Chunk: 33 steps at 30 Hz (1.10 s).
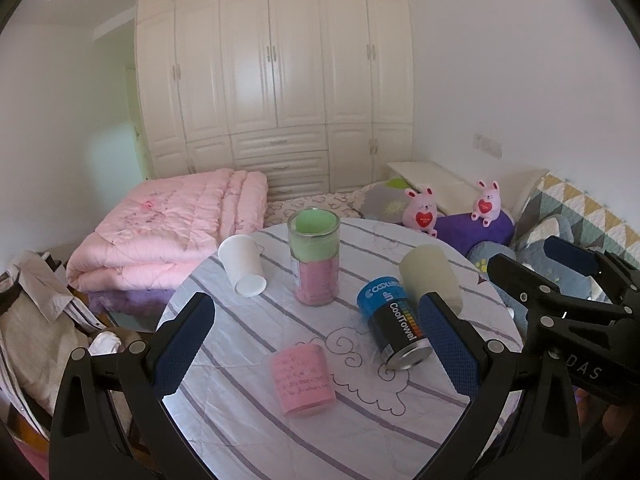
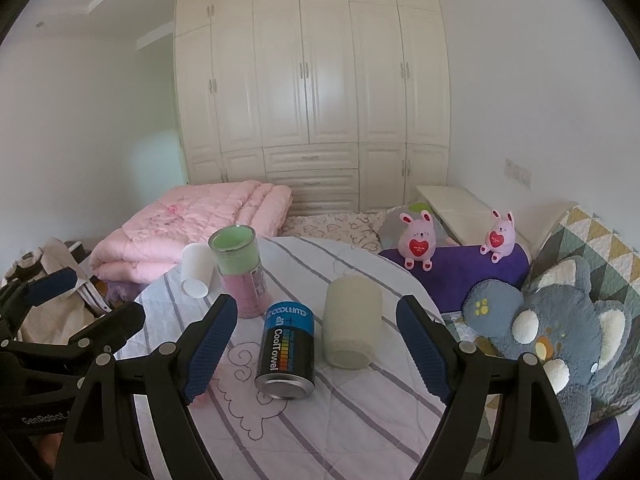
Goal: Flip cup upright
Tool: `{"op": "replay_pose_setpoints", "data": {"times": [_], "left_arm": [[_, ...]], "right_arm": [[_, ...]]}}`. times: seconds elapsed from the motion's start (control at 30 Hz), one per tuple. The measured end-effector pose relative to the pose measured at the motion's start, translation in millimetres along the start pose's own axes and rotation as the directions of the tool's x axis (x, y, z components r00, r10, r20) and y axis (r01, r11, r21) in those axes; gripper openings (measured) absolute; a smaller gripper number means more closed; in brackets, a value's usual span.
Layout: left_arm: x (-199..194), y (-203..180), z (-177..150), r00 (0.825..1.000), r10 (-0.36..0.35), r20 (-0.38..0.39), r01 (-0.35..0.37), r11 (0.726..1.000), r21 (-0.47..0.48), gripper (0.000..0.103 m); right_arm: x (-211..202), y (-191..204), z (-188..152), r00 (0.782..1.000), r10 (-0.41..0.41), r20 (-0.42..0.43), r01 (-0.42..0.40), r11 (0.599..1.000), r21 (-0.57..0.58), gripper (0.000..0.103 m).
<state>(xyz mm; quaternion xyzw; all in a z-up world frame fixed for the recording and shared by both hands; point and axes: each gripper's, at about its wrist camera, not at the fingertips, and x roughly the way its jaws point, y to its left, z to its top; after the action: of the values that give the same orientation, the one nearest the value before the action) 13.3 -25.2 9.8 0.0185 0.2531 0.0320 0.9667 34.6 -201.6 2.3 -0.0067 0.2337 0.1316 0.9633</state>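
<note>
On the round striped table (image 1: 240, 420) several cups stand upside down: a pink cup (image 1: 302, 378) in front, a white cup (image 1: 243, 266) tilted at the back left, a cream frosted cup (image 1: 432, 276) at the right. A green cup sits mouth-up on an inverted pink cup (image 1: 316, 256). My left gripper (image 1: 316, 344) is open, just above the front pink cup. My right gripper (image 2: 316, 352) is open, with the cream cup (image 2: 352, 326) and a CoolTowel can (image 2: 288, 350) between its fingers' lines. The white cup (image 2: 197, 270) and stacked cups (image 2: 239, 268) stand further back.
The blue and black CoolTowel can (image 1: 394, 326) stands upside down beside the cream cup. A folded pink quilt (image 1: 168, 236) lies behind the table. Pink plush rabbits (image 2: 418, 240) and a grey plush toy (image 2: 560, 344) lie at the right. Clothes (image 1: 36, 320) pile at the left.
</note>
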Motion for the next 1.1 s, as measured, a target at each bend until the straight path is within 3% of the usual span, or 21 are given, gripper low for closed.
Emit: {"op": "replay_pose_setpoints", "data": {"times": [1.1], "left_arm": [[12.4, 5.0, -5.9, 1.000, -0.008, -0.028, 0.008, 1.000, -0.007, 0.103]], "right_arm": [[13.7, 3.8, -4.3, 0.999, -0.002, -0.036, 0.002, 1.000, -0.007, 0.083]]}}
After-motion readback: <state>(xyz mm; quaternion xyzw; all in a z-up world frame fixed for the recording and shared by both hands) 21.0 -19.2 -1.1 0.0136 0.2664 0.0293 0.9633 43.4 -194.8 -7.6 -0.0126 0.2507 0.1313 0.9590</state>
